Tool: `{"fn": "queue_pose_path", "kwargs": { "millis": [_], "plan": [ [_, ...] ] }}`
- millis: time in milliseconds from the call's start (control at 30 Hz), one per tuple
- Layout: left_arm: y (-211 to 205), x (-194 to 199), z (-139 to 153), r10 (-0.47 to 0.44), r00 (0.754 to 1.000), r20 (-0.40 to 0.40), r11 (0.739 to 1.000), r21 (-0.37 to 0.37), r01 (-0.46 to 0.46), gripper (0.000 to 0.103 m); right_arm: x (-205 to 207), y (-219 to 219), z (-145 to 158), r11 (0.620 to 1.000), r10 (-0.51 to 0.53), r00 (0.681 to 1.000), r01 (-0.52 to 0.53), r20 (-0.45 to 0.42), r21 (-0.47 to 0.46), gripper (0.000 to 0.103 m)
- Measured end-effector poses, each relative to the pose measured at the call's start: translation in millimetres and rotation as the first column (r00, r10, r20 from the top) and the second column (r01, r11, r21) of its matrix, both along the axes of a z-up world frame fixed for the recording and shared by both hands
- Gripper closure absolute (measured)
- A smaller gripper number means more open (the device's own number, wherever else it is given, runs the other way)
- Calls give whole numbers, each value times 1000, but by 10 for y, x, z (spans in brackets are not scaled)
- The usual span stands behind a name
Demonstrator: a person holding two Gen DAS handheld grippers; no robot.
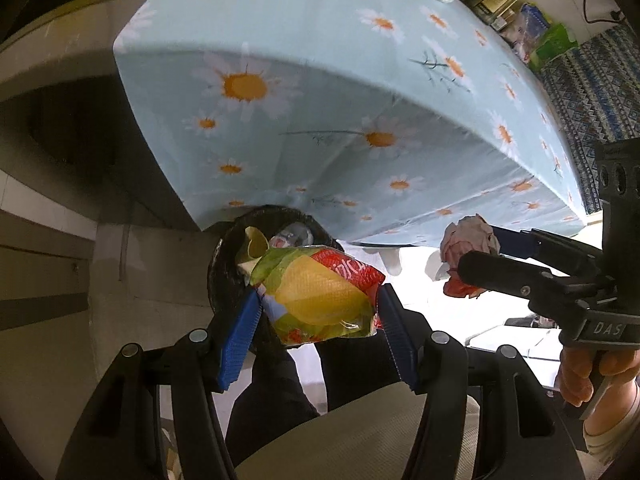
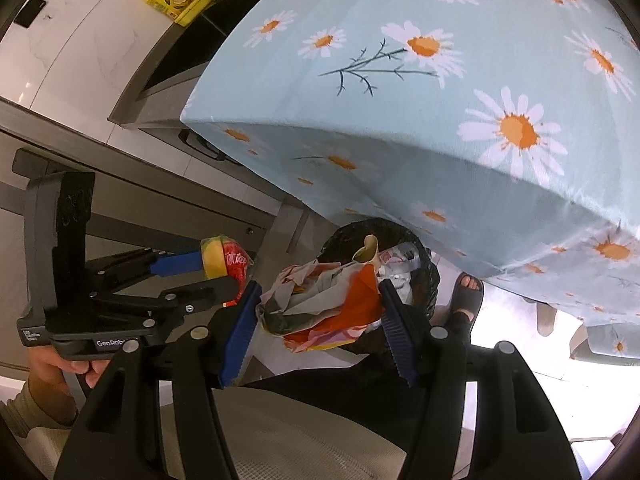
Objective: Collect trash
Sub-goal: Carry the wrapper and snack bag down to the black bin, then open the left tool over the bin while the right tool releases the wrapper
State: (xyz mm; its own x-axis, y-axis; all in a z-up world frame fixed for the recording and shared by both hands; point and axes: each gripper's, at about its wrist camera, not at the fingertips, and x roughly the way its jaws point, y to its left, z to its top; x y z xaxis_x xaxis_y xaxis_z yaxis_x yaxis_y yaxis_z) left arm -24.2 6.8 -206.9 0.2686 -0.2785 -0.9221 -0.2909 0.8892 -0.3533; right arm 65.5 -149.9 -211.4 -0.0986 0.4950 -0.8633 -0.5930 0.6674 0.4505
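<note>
The black trash bin [image 2: 420, 280] stands on the floor just under the hanging edge of the daisy-print cloth [image 2: 440, 100] that covers the bench, and both tongs hang above or near it.

The left tongs [image 1: 316, 308] are part-way open and clamped on a chip bag [image 1: 320, 296], green, yellow and red, with one blue pad against each end of it. In the left wrist view the bag lies directly over the bin's mouth [image 1: 224, 272] and hides much of it. In the right wrist view the same bag [image 2: 228, 264] sits to the left of the bin, apart from its rim.

The right tongs [image 2: 320, 308] are likewise part-way open and closed on a crumpled wad of paper wrappers [image 2: 320, 304], grey, orange and pink, pressed between the pads. That wad is right over the bin's opening in the right wrist view; from the left wrist view the wad [image 1: 468, 248] lies to the right of the bin, below the cloth's hem.

Inside the bin there is rubbish already: a curled yellowish scrap [image 2: 368, 252] stands up near the rim, and behind it what looks like clear plastic and printed paper, though the view is too cluttered to be sure.

A sandalled foot [image 2: 468, 292] rests on the floor just right of the bin.
</note>
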Motion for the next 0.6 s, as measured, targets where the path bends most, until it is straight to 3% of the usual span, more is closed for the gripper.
{"fn": "queue_pose_path", "kwargs": {
  "millis": [200,367,467,600],
  "plan": [
    [-1,8,-20,0,1000,-10,1000,-1,0,44,41,-26,-9,1000,1,1000,0,-20,8,43],
    [3,31,-81,3,999,-49,1000,8,-2,40,93,-29,-9,1000,-6,999,7,-46,27,33],
    [35,38,-127,16,998,-64,1000,2,-16,40,118,-35,-8,999,-13,998,15,-58,30,33],
    [45,52,-136,24,997,-75,1000,5,-24,33,134,-41,-5,999,-16,998,17,-58,27,33]
  ]
}}
